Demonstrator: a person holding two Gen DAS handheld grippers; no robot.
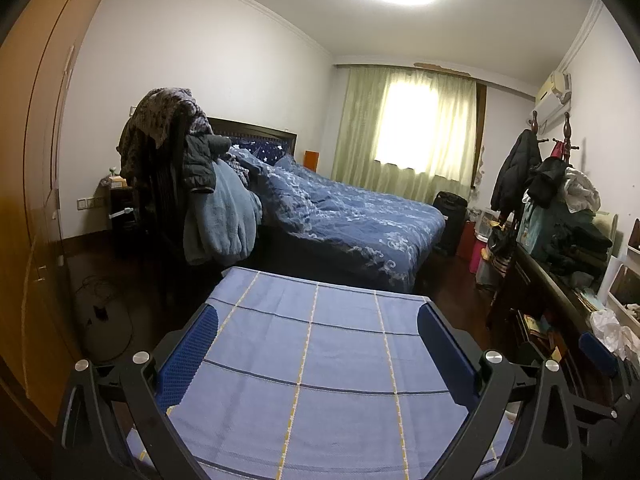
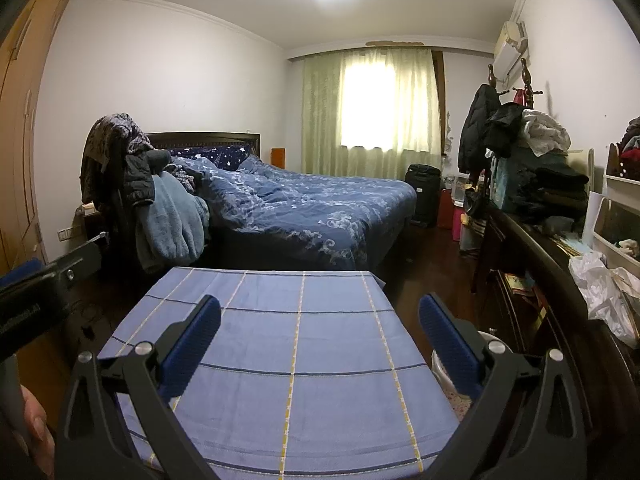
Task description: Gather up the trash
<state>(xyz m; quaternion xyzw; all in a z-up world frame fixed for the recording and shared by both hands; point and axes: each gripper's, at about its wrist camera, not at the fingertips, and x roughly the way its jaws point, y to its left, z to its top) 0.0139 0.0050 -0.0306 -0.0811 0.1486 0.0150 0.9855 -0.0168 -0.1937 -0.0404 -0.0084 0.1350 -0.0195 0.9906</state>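
Both tongs, left tongs [image 1: 318, 354] and right tongs [image 2: 320, 344], are hanging agape and empty over the desk [image 2: 300, 340] while I'm scanning rightward toward crumpled plastic [image 2: 600, 292], judging it likely trash.

I note a table covered by a blue checked cloth [image 1: 312, 364] directly ahead, its far edge near the foot of a bed [image 2: 304, 208] with a rumpled blue patterned duvet. A dark headboard [image 2: 200, 138] stands against the back wall. A chair heaped with clothing [image 1: 180, 160] sits at the bed's left side. Pale green curtains [image 2: 372, 112] cover a lit window. I record a coat stand [image 2: 492, 120] and folded clothes [image 2: 556, 188] on a dark sideboard [image 2: 532, 248] along the right wall, an air conditioner [image 1: 554, 96] above, a wooden wardrobe [image 1: 36, 160] at left
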